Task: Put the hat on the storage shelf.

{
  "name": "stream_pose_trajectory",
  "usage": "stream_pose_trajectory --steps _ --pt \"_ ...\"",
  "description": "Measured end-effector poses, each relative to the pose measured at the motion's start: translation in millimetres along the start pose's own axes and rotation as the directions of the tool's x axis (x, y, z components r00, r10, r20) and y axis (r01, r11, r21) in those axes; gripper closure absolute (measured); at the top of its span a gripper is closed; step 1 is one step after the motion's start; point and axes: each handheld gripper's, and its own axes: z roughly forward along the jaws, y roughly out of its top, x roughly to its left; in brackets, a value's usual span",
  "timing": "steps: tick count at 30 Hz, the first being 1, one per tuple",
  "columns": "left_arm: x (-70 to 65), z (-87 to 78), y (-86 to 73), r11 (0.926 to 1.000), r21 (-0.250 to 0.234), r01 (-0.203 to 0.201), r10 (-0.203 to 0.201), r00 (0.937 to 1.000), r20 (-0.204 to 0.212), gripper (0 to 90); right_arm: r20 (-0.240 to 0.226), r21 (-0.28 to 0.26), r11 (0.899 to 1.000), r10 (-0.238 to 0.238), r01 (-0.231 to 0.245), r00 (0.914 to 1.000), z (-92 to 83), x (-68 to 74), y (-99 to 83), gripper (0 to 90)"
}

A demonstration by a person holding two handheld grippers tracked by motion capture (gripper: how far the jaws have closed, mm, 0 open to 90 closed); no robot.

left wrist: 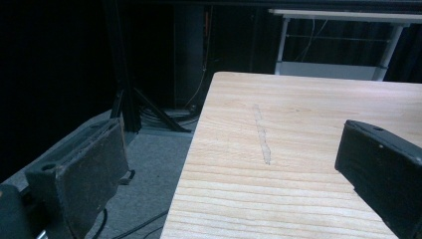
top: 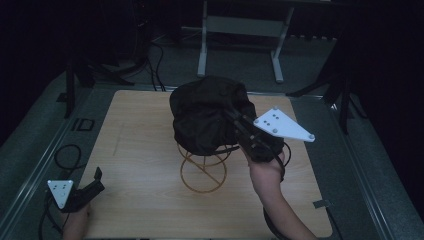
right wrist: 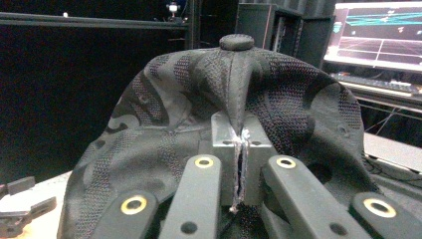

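A dark camouflage cap (top: 207, 115) sits on top of a gold wire stand (top: 202, 170) in the middle of the wooden table (top: 135, 150). My right gripper (top: 239, 121) comes in from the right and is shut on the cap's fabric; in the right gripper view the jaws are pressed together on a fold of the cap (right wrist: 239, 89), just below its top button (right wrist: 237, 42). My left gripper (top: 96, 179) rests low at the table's front left corner, open, with nothing between its fingers (left wrist: 89, 174).
A faint pale streak (left wrist: 261, 137) marks the tabletop ahead of the left gripper. Dark floor and cables (top: 67, 155) lie beyond the table's left edge. A white desk frame (top: 240, 37) stands behind the table. A lit monitor (right wrist: 378, 32) glows at the right.
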Motion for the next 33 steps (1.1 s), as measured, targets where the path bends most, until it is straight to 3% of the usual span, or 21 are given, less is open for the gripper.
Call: stream_pose_trajectory --steps 15,33 --pt "-0.2 0.0 0.0 1.0 -0.002 0.002 -0.002 1.0 0.001 0.6 -0.037 0.07 0.997 0.022 -0.02 0.9991 15.3 7.5 -30.2 88.0" --pt "-0.1 -0.3 0.0 1.0 -0.001 0.002 -0.002 1.0 -0.001 0.6 -0.035 0.168 0.984 0.063 -0.056 0.9974 31.5 0.0 -74.0 87.7"
